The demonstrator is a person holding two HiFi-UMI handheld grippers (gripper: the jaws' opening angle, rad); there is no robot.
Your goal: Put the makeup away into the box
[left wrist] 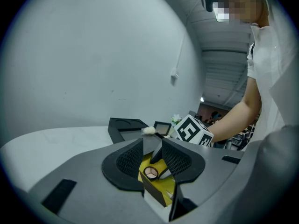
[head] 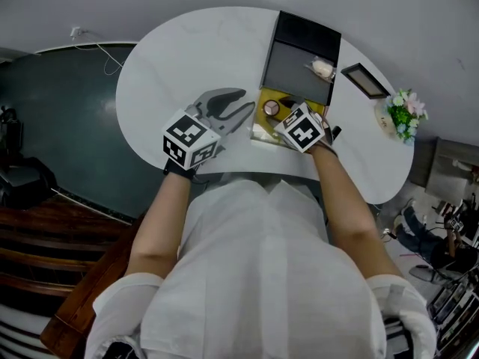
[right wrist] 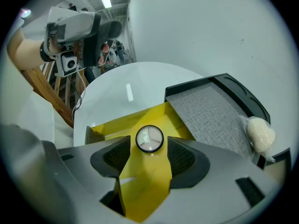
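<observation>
A round compact (head: pixel 271 108) with a clear lid lies in the yellow-lined box (head: pixel 264 96) on the white table (head: pixel 179 58). My right gripper (head: pixel 288 114) points steeply down over that box. In the right gripper view the compact (right wrist: pixel 149 139) sits just beyond the tips of my right gripper (right wrist: pixel 148 149), which is open, and the pads do not touch it. My left gripper (head: pixel 243 105) rests to the left of the box, open with nothing held. The left gripper view looks between the fingers of my left gripper (left wrist: pixel 152 148) at the compact (left wrist: pixel 151 172).
Behind the yellow box stands its black lid (head: pixel 299 69), lined in grey, with a white puff (head: pixel 322 69) lying on it. A small framed mirror (head: pixel 364 80) and a pot of flowers (head: pixel 405 113) are at the table's right end.
</observation>
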